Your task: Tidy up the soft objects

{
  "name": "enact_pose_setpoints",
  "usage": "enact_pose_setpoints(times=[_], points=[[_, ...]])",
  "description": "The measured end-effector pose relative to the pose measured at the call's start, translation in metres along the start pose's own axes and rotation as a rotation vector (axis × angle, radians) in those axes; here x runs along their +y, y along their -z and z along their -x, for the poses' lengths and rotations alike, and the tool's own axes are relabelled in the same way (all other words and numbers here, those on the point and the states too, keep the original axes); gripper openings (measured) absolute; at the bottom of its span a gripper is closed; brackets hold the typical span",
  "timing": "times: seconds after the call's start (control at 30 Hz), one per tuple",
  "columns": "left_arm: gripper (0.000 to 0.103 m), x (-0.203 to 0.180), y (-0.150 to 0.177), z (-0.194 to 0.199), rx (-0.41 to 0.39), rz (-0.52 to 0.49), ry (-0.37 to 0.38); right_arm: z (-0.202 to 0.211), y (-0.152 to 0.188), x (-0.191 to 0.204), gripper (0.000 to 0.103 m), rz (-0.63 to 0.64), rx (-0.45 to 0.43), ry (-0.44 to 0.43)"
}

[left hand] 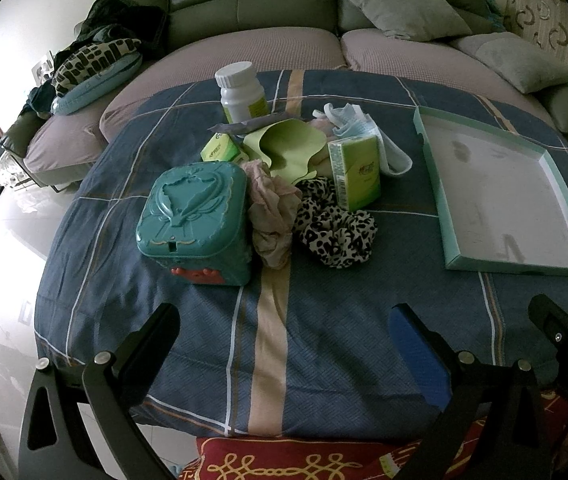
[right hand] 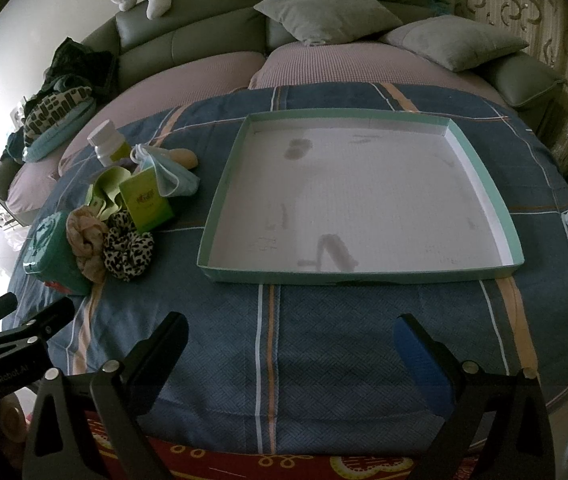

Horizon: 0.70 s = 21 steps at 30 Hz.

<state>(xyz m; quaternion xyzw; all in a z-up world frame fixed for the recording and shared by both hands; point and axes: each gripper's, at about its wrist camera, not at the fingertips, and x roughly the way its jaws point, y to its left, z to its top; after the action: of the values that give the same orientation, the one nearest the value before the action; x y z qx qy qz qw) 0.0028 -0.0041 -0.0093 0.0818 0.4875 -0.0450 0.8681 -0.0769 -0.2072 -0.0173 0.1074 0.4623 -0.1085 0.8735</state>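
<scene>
A: Quick status. Where's your soft stuff?

B: Heaped on the left half of the blue plaid-covered table [left hand: 324, 340], toward its far edge. The leopard-print fabric scrunchie [left hand: 334, 226] sits at the near side of the heap, touching the crumpled pink cloth [left hand: 269, 212], which is pressed against the teal plastic box with embossed lid [left hand: 193, 220]. Behind them: a light green folded cloth [left hand: 284, 148], an upright green tissue pack [left hand: 356, 174] and a pale blue face mask [left hand: 348, 122].

A: And the target?

B: My guess, the shallow mint-edged cardboard tray [right hand: 364, 276] on the right half; nothing in it.

A: Your claws?

B: Left gripper [left hand: 284, 344] has its jaws spread wide, nothing between them, hanging over the near edge. Right gripper [right hand: 290, 352] likewise wide and bare, facing the tray.

A: So which goes?

B: Your left one. The scrunchie lies straight ahead, slightly right of its centreline, and is roughly round, so no wrist turn is needed. The heap lies well off to the right claw's left.
</scene>
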Motion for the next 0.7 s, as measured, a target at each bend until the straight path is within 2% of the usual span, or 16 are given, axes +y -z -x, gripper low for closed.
enact_pose_setpoints(times=[0.3, 0.5, 0.6, 0.7], points=[[0.103, 0.002, -0.001, 0.001, 0.004, 0.016, 0.009, 0.000, 0.000, 0.002, 0.103, 0.004, 0.005, 0.009], [0.103, 0.013, -0.003, 0.007, -0.014, 0.054, 0.071, 0.002, -0.002, 0.003, 0.103, 0.012, 0.004, 0.018], [0.103, 0.025, -0.007, 0.008, -0.018, 0.101, 0.125, 0.009, -0.009, 0.004, 0.103, 0.020, -0.017, 0.008], [0.103, 0.038, -0.018, 0.012, -0.049, 0.121, 0.117, 0.016, -0.024, 0.010, 0.103, 0.036, -0.049, -0.014]])
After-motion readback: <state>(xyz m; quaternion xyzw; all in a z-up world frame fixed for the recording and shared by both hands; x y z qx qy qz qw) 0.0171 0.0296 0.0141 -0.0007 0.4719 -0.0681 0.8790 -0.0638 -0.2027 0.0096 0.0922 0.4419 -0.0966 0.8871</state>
